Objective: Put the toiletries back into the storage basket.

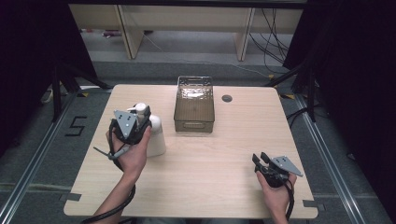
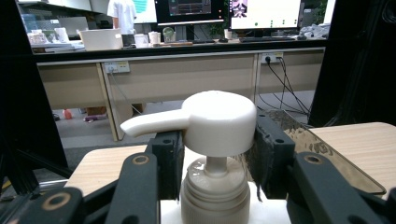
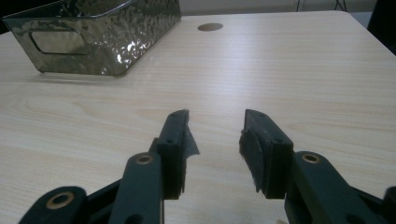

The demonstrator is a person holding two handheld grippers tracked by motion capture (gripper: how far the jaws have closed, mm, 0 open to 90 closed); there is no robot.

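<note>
A white pump bottle [image 1: 156, 137] stands on the left part of the wooden table [image 1: 224, 149]. My left gripper [image 1: 140, 112] is at the bottle's top. In the left gripper view its two black jaws sit against either side of the round pump head [image 2: 219, 121], whose spout points left. The left gripper [image 2: 217, 140] is shut on that head. My right gripper [image 1: 260, 157] rests low near the table's front right. It stands open [image 3: 217, 126] with nothing but bare tabletop between its fingers.
A clear, dimpled plastic bin [image 1: 194, 122] with a handle cut-out stands at the back middle of the table, also ahead and left in the right gripper view [image 3: 107, 42]. A round cable hole [image 1: 227, 98] lies just right of it. Desks and monitors stand beyond the table.
</note>
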